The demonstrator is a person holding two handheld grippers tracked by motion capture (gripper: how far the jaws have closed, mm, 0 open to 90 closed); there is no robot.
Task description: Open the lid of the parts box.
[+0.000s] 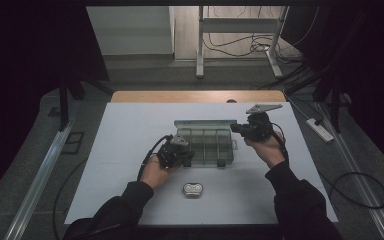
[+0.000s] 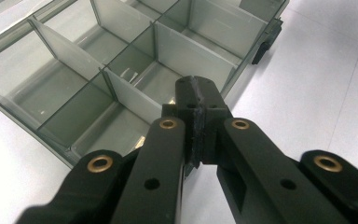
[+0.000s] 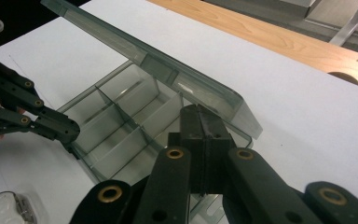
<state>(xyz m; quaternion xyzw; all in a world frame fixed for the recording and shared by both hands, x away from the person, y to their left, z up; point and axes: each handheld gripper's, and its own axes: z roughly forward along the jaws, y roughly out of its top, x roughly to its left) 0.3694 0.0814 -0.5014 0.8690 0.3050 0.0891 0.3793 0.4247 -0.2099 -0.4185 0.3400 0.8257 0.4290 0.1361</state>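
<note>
Both jaw pairs are seen pressed together empty, left gripper (image 2: 198,100) at the compartment box's (image 1: 206,145) near-left corner, right gripper (image 3: 204,126) at its right edge.

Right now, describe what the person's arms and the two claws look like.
Both forearms wear dark long sleeves. The left claw and the right claw are black, each with two flat-linked jaws pinned by brass-coloured rivets. A black cable trails from the left one, and a grey three-cornered plate sits atop the right one.
</note>
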